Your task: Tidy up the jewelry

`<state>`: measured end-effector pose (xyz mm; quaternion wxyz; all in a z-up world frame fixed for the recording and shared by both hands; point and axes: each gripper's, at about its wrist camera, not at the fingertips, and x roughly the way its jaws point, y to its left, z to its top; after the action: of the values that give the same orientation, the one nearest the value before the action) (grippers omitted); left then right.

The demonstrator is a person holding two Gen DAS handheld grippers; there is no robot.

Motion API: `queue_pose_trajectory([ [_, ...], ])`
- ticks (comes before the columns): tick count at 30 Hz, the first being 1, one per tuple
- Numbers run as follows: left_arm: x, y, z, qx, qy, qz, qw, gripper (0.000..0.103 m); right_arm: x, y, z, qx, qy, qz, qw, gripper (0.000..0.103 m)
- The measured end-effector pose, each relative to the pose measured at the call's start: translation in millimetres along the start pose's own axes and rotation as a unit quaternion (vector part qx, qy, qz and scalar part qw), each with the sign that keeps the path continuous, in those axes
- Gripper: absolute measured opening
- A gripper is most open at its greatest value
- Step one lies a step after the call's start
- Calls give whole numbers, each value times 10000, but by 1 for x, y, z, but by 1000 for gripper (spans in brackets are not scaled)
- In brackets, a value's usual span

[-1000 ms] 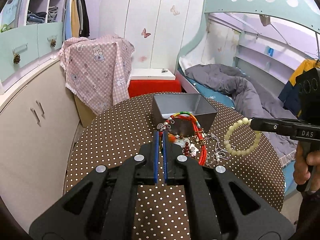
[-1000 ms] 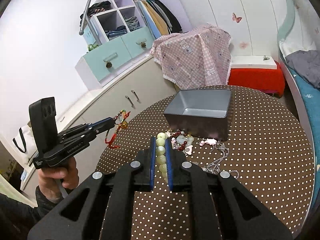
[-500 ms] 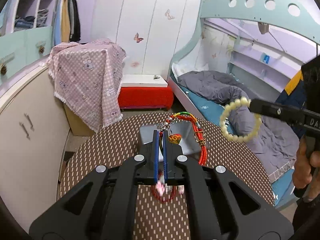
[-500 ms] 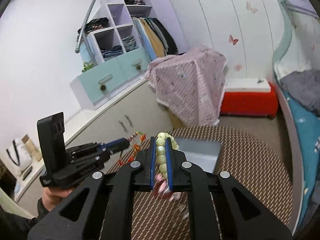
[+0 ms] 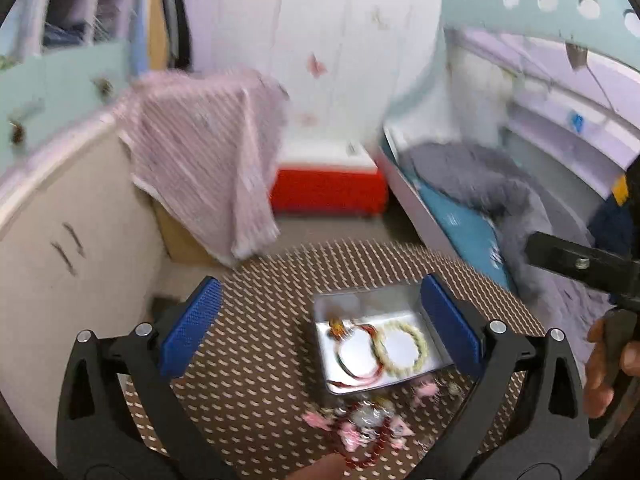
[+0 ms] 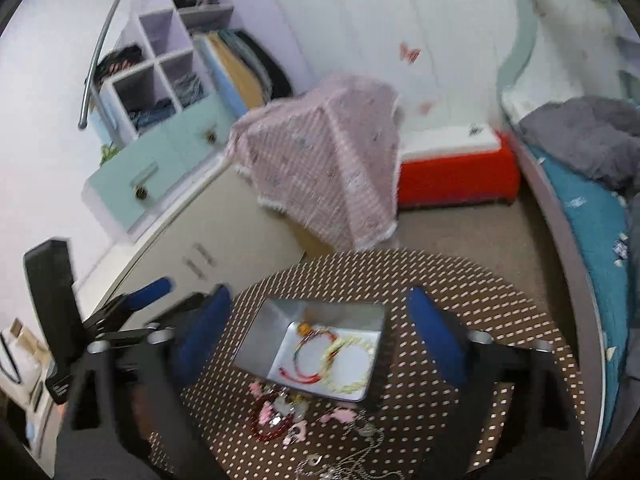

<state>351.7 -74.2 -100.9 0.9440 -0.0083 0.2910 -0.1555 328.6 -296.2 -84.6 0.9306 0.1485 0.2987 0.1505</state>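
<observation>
A grey tin (image 5: 404,294) stands on the brown dotted table (image 5: 260,360). In it lie a red cord bracelet (image 5: 356,354) and a pale bead bracelet (image 5: 402,346), side by side. My left gripper (image 5: 320,326) hangs above the tin, its jaws opening wide with nothing between them. My right gripper (image 6: 320,334) is also above the tin (image 6: 256,340), jaws opening and empty; the red cord bracelet (image 6: 306,360) and bead bracelet (image 6: 352,366) lie below it. The left gripper (image 6: 168,298) shows at the left of the right wrist view.
Loose jewelry (image 6: 288,412) with pink charms, red beads and a silver chain lies on the table just in front of the tin. A hand (image 5: 604,360) holds the right tool. Beyond the table are a cloth-draped cupboard (image 6: 320,168), a red stool (image 6: 456,176) and a bed (image 5: 480,184).
Both grippers rose and moved forward over the tin, then opened. The red cord bracelet and the bead bracelet left the pads and now lie inside the tin.
</observation>
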Motion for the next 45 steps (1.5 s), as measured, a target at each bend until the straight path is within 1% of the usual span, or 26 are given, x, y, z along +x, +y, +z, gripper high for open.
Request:
queue_pose_trajectory([
  [1,-8,2,-3,46,-1,75,10000,97,-7,-1,-2,-10,-79,-32,10000,94],
  [2,-14,3,-4,47,-33,111,9999,97,-13,-1,-3,3,-144,-87,9999,95],
  [4,-31,5,-11,42,-167,231,9996,97,-24,0,-7,-6,-255,-215,9994,95],
  [7,-54,6,-19,48,-299,341,9990,97,-43,7,-15,-107,-371,-261,9989,95],
  [12,-97,5,-35,15,-591,379,9975,97,-77,22,-33,-262,-574,-396,9972,95],
  [14,-108,3,-41,8,-659,365,9972,97,-90,29,-44,-358,-626,-460,9963,95],
  [19,-126,-5,-66,70,-692,304,9971,97,-113,42,-75,-597,-645,-603,9943,95],
  [23,-133,-12,-87,107,-638,210,9977,97,-123,44,-100,-741,-601,-737,9927,95],
  [27,-128,-24,-107,217,-476,158,9985,97,-125,36,-119,-717,-497,-829,9927,95],
  [30,-123,-29,-121,284,-366,108,9989,97,-118,30,-132,-745,-313,-893,9927,95],
  [32,-116,-32,-130,338,-266,153,9990,97,-112,26,-141,-793,-183,-928,9924,95],
  [35,-104,-28,-139,288,-103,208,9993,97,-103,23,-150,-853,-34,-955,9918,95],
  [42,-83,-13,-139,98,109,295,9995,97,-83,22,-157,-886,175,-888,9919,95],
  [45,-64,-11,-136,188,292,468,9983,97,-77,21,-157,-879,227,-886,9919,95],
])
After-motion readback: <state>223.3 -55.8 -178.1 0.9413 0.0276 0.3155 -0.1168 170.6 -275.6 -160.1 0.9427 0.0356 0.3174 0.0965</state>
